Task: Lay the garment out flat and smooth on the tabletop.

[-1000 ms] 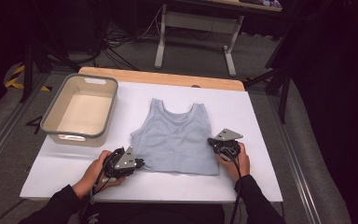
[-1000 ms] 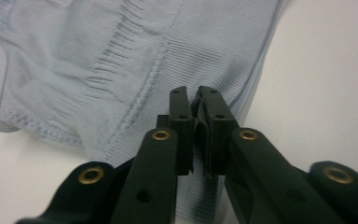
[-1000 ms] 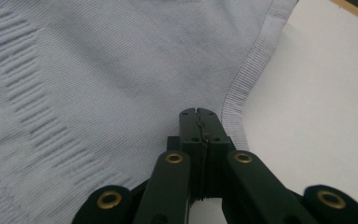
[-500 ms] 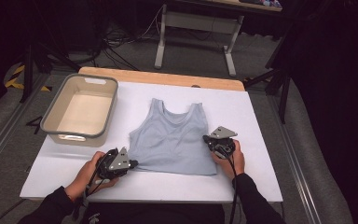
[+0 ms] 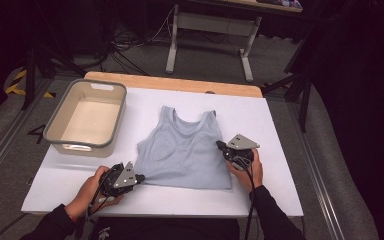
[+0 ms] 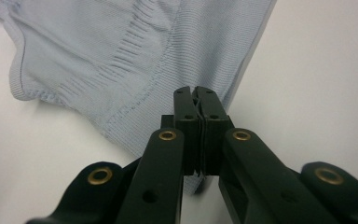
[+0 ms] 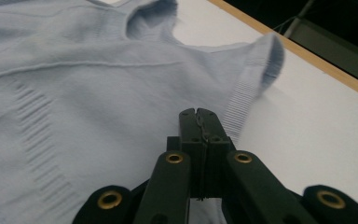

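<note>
Left gripper [image 5: 139,177], jaws closed, pinches the pale-blue tank top [image 5: 185,150] at its 7 o'clock hem corner; right gripper [image 5: 221,146], also closed, grips the 3 o'clock side. Gripper views: pinched fabric hidden between jaws.

White table top [image 5: 280,130] fills middle of high view, bare at right and along near edge. Strip of light wood [image 5: 180,84] runs along its far edge. Beige plastic tub [image 5: 60,131] sits on table's left part, left of centre in frame, open side up, inside bare. Grey carpet floor [image 5: 205,55] beyond table. Metal table legs [image 5: 172,37] stand at top centre. Dark cables [image 5: 130,50] trail across floor at upper left. Yellow-black striped tape [image 5: 17,82] at far left edge.
</note>
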Available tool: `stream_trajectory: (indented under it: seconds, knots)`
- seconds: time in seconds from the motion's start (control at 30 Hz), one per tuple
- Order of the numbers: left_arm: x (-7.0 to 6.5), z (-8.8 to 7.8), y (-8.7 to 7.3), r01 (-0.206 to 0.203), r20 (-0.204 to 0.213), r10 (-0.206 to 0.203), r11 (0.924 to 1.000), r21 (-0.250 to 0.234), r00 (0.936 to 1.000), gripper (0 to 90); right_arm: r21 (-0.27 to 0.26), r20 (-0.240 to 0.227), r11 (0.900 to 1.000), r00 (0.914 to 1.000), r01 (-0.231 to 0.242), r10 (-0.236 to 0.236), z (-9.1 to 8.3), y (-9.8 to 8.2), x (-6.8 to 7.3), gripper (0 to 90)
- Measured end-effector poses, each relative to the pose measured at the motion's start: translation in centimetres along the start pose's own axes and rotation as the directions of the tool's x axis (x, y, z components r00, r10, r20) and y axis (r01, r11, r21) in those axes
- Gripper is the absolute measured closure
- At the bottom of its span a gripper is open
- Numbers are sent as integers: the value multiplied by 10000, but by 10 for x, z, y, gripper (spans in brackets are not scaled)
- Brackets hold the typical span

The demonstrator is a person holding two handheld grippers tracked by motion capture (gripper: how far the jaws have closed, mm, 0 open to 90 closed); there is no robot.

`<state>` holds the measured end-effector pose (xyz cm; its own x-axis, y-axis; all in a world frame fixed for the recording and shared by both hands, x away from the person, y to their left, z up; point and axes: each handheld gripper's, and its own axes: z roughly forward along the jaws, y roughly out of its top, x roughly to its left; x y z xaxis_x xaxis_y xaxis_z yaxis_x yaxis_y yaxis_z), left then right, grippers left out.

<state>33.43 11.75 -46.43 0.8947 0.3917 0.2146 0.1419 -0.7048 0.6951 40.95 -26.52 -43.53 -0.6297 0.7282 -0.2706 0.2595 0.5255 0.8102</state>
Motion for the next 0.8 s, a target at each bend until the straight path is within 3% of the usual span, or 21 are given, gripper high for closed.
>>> stream_trajectory:
  seconds: [0.2,0.33,0.43,0.57,0.67,0.8]
  knots:
    - [2,1,-2,67,136,-65,9999,-128,9999,885,63,-568,9999,9983,121,-118,15,8,9,900]
    - [3,1,-3,117,189,-113,9997,-194,9998,885,169,-671,9984,9964,532,-519,26,17,15,900]
    - [2,1,-2,65,149,-63,9999,-119,9999,885,740,-749,9956,9958,576,-520,39,15,10,900]
    - [3,2,-2,81,243,-77,9998,-167,9997,886,1238,-713,9922,9974,162,-74,43,9,-1,900]
    - [3,2,-2,80,246,-77,9998,-158,9997,885,1566,-450,9876,9990,69,1,43,4,-7,900]
    - [2,1,-2,66,182,-64,9999,-116,9998,884,1895,-233,9807,9983,-477,531,37,-2,-17,900]
